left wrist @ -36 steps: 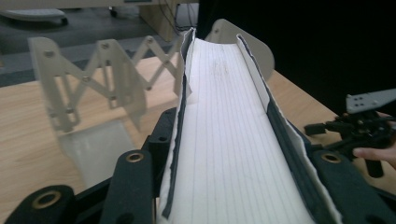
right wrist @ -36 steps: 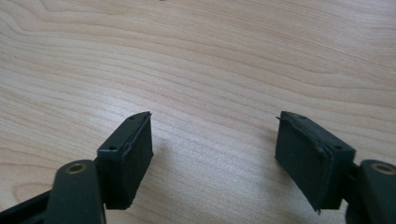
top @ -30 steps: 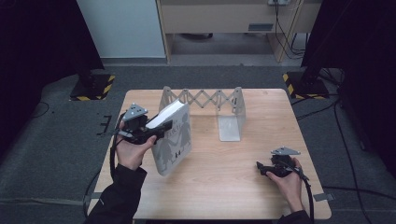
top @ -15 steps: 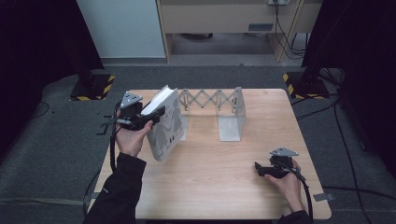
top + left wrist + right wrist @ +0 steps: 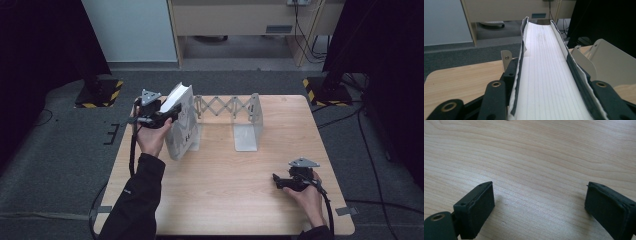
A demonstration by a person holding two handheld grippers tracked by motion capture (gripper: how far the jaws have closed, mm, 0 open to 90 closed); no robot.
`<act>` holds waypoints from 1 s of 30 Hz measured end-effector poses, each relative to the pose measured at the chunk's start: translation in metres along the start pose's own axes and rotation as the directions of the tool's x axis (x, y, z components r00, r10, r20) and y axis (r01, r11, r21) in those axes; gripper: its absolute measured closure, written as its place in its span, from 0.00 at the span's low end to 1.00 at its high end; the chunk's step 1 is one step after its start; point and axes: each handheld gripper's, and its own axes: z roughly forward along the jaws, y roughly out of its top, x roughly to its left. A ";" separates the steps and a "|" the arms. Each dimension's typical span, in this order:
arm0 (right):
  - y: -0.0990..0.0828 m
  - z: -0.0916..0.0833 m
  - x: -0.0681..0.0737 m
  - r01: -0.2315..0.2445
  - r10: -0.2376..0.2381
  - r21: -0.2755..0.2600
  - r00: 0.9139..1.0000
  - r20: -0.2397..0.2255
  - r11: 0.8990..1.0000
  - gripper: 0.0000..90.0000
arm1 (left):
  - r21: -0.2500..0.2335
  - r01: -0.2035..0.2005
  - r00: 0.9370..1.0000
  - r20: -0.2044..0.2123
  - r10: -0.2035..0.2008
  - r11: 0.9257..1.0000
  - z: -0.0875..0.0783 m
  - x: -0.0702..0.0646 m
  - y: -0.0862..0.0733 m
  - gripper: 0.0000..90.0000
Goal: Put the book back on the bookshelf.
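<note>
Two grippers over the wooden table (image 5: 220, 195). I see the expanding metal book rack (image 5: 240, 120) at the far edge. My left gripper (image 5: 167, 112) clamps a thick white book (image 5: 181, 122) by its page edge, upright, just beside the rack's left end plate. My right gripper (image 5: 276, 180) rests near the front right, jaws wide apart, nothing between them.
</note>
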 end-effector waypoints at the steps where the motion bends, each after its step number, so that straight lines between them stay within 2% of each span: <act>1: 0.000 0.000 0.000 0.000 0.000 0.000 1.000 0.000 1.000 0.10 | -0.002 0.000 1.000 -0.004 0.000 1.000 0.003 -0.001 0.000 0.58; 4: 0.000 0.000 0.000 0.000 0.000 0.000 1.000 0.000 1.000 0.10 | -0.020 -0.001 1.000 -0.012 0.001 1.000 0.014 -0.002 0.000 0.58; 15: 0.000 0.000 0.000 0.001 -0.001 -0.001 1.000 0.001 1.000 0.10 | -0.033 0.008 0.998 -0.061 -0.010 0.999 0.045 -0.013 -0.008 0.58; 30: 0.000 0.000 0.000 0.001 -0.001 0.000 1.000 -0.001 1.000 0.10 | -0.032 0.026 0.993 -0.116 -0.030 0.999 0.071 -0.017 -0.019 0.58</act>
